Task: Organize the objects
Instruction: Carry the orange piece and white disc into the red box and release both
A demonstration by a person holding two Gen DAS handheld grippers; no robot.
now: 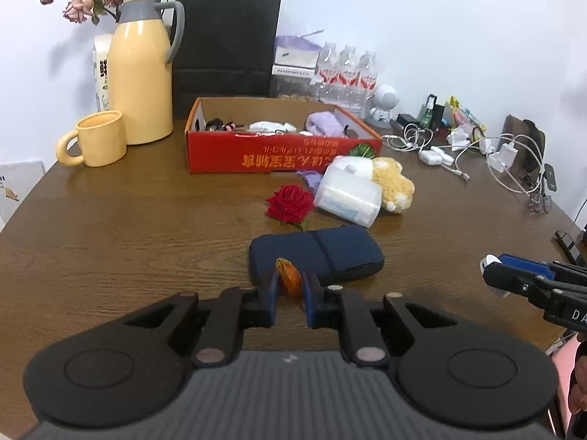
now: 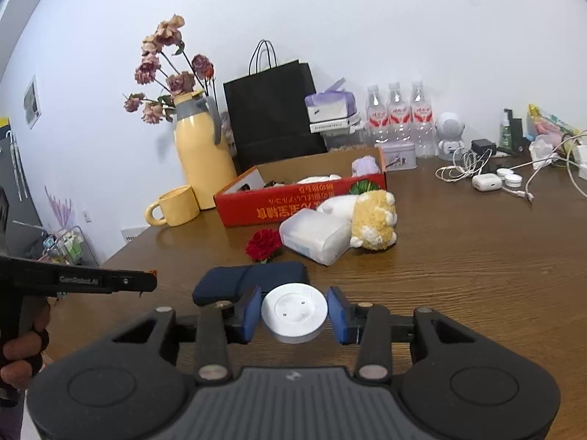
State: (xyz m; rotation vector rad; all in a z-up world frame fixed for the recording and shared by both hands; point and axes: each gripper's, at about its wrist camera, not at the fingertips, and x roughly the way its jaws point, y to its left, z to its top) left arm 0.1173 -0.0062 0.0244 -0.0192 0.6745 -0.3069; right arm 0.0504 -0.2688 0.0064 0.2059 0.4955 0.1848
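Note:
My left gripper (image 1: 290, 286) is shut on a small orange object (image 1: 289, 278), held just above the near edge of a dark blue pouch (image 1: 323, 253). My right gripper (image 2: 294, 311) is shut on a round white disc (image 2: 294, 314), held above the table near the pouch (image 2: 253, 280). Beyond lie a red rose (image 1: 290, 201), a white wipes pack (image 1: 348, 194) and a yellow plush toy (image 1: 394, 183). An open red cardboard box (image 1: 279, 154) holding several small items stands behind them.
A yellow jug (image 1: 141, 73) and yellow mug (image 1: 99, 139) stand at the left, a black paper bag (image 1: 227, 44) behind the box. Water bottles (image 1: 346, 73), a white robot figure (image 1: 383, 104), cables and chargers (image 1: 477, 150) crowd the right side.

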